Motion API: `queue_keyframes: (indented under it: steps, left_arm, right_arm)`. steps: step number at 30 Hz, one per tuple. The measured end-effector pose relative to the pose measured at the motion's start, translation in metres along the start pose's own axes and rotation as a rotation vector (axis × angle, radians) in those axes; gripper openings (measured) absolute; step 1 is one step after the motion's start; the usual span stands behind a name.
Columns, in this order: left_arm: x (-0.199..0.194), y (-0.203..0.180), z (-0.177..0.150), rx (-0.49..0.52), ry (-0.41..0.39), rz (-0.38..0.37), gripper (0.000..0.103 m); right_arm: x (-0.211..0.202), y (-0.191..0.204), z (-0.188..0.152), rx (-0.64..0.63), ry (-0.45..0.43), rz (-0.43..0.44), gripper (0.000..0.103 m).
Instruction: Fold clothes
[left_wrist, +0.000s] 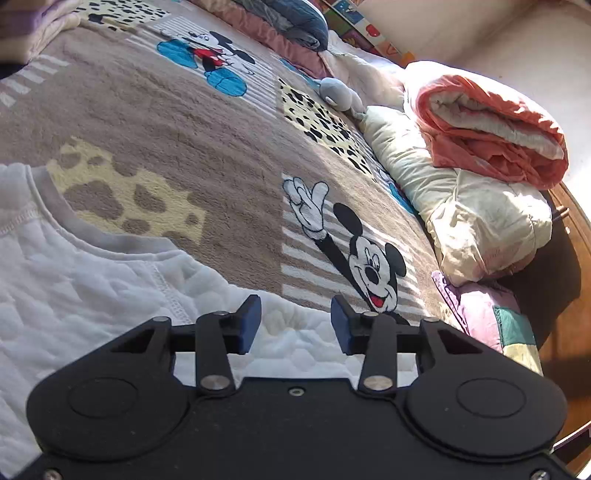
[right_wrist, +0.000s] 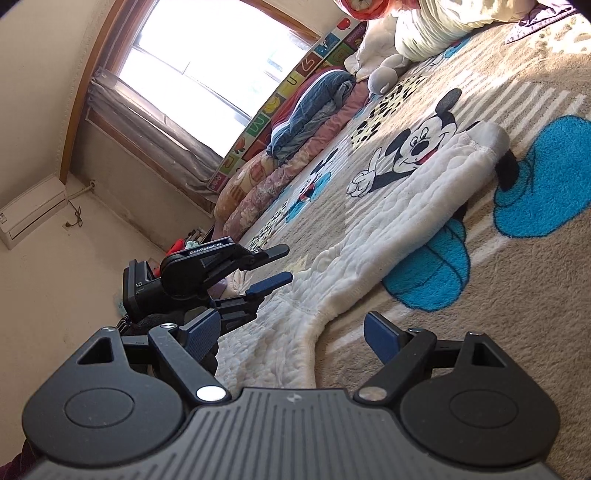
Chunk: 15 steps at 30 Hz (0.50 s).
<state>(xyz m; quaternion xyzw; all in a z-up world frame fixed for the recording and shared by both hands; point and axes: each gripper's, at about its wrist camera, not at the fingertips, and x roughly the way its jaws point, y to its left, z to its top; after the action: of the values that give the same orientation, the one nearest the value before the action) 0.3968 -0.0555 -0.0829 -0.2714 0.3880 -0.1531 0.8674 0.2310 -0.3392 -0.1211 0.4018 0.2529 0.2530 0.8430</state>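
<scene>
Both released: left hand-held gripper (left_wrist: 295, 325) and right hand-held gripper (right_wrist: 291, 338) over white quilted top (left_wrist: 74, 295). Between folds; next likely regrasp sleeve (right_wrist: 424, 184).

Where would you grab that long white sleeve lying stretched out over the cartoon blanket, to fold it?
Probably by the grey cuff at the far end of the white quilted sleeve. The sleeve lies flat and straight on the blanket, so the cuff is its free end. Slide one finger of the open right claw under the cuff's edge from the blanket side, then pinch.
</scene>
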Motion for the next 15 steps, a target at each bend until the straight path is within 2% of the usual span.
queue_keyframes:
  steps: [7,15]
  left_arm:
    - [0.009,-0.084,-0.039,0.446,0.000,0.130,0.047]
    - [0.035,-0.151,-0.109,0.863,0.008,0.259,0.052]
  right_arm:
    - [-0.037,-0.039,0.014,0.198,-0.160,0.013,0.084]
    - [-0.087,-0.083,0.027,0.335,-0.360,-0.042,0.085]
